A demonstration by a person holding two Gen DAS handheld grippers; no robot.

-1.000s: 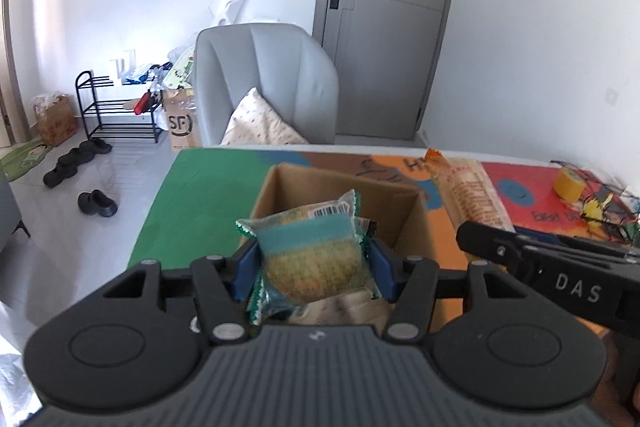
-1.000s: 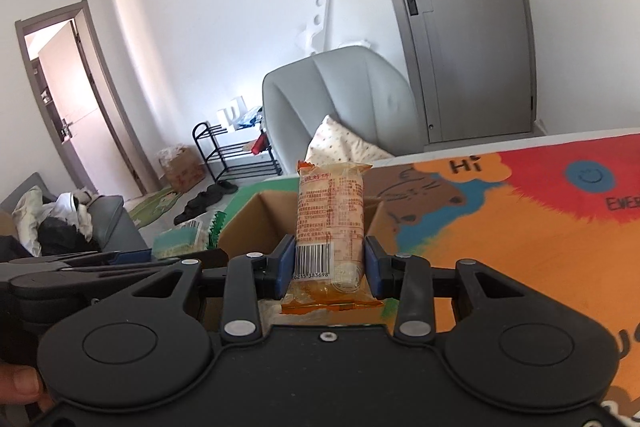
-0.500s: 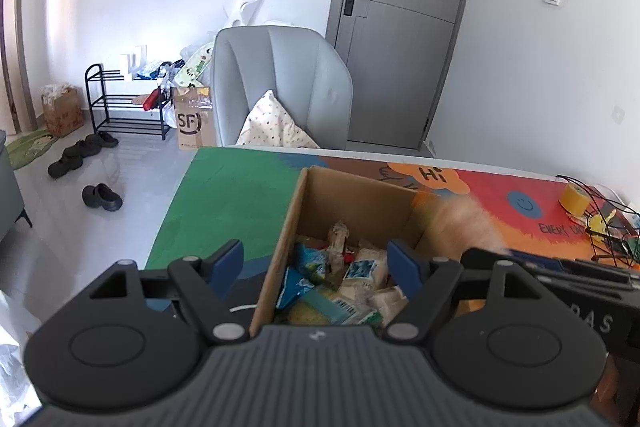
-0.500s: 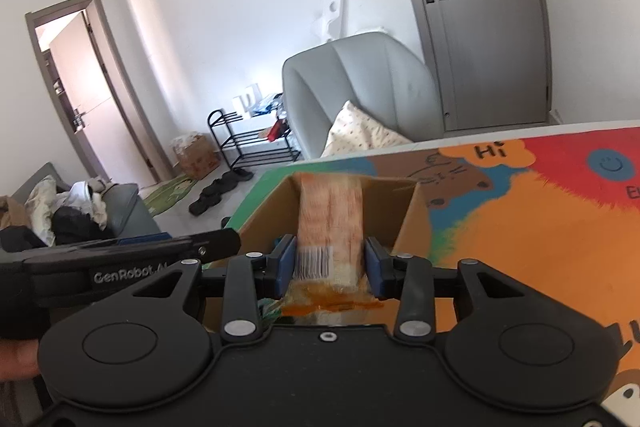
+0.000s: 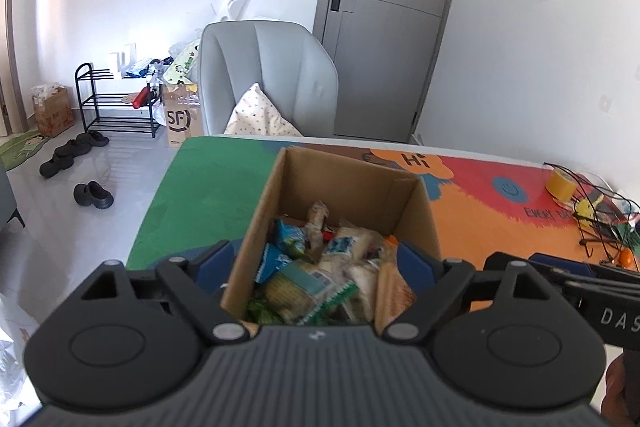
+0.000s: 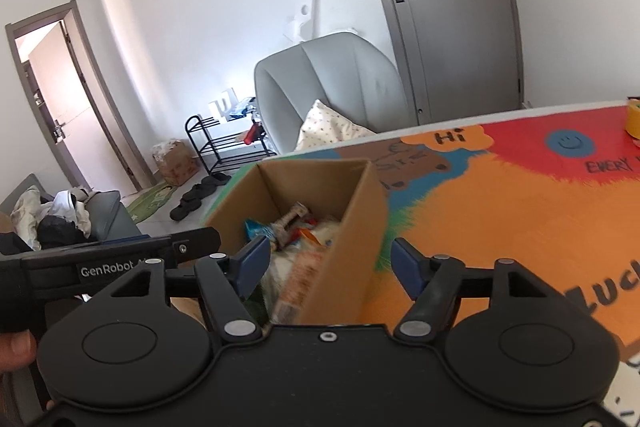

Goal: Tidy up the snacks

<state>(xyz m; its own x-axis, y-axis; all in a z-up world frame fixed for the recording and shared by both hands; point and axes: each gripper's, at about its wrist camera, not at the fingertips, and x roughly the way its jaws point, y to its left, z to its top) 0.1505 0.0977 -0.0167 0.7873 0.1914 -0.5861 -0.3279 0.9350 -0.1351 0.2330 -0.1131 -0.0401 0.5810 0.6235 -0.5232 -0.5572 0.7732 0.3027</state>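
Observation:
An open cardboard box (image 5: 352, 183) stands on the colourful table mat, and it also shows in the right wrist view (image 6: 360, 211). Several wrapped snacks (image 5: 320, 267) lie in it, among them a green-edged cracker pack (image 5: 304, 291) and an orange pack (image 6: 304, 279). My left gripper (image 5: 316, 263) is open and empty above the box's near end. My right gripper (image 6: 328, 263) is open and empty over the box's right wall. Each gripper's body shows at the edge of the other's view.
The table mat (image 6: 520, 211) stretches to the right, with a yellow tape roll (image 5: 562, 183) and tangled wires (image 5: 600, 219) at the far right. A grey armchair (image 5: 272, 79) with a pillow stands behind the table. A shoe rack (image 5: 116, 99) and shoes are on the floor at left.
Both grippers opened and dropped their packs into the box: the left one let go of the green-edged pack first, then the right one released the orange pack.

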